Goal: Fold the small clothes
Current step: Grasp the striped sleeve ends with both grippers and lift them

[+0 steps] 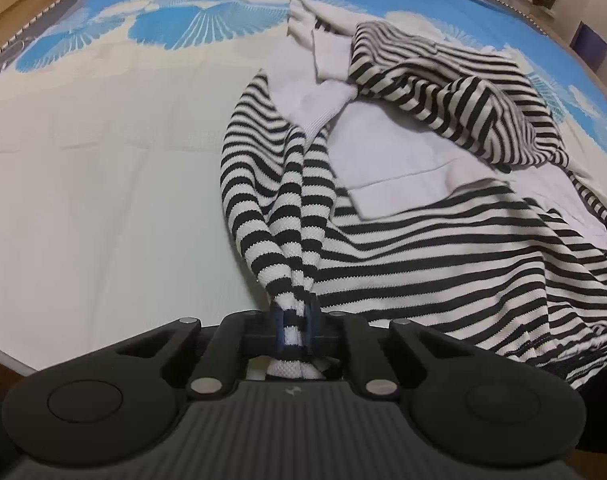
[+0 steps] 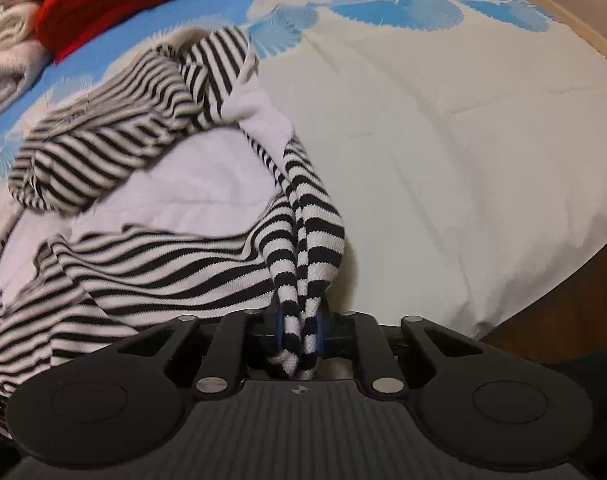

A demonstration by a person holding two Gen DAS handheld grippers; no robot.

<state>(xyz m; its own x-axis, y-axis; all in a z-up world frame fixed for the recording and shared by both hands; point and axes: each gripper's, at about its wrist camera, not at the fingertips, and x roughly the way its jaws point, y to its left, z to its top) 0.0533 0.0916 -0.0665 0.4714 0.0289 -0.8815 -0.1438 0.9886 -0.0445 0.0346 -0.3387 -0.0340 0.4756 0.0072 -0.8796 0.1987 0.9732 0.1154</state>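
A black-and-white striped top with white panels lies crumpled on the bed, its sleeves bunched at the far side. My left gripper is shut on a gathered bunch of the striped hem at the garment's left near corner. In the right wrist view the same striped top spreads to the left, and my right gripper is shut on a bunched striped corner at its right near edge. Fabric pulls up in taut folds from both grips. The blue pads press the cloth from both sides.
The bed sheet is white with a blue fan pattern at the far side. A red knitted garment and a pale folded cloth lie at the far edge. The bed's near right corner drops to a wooden floor.
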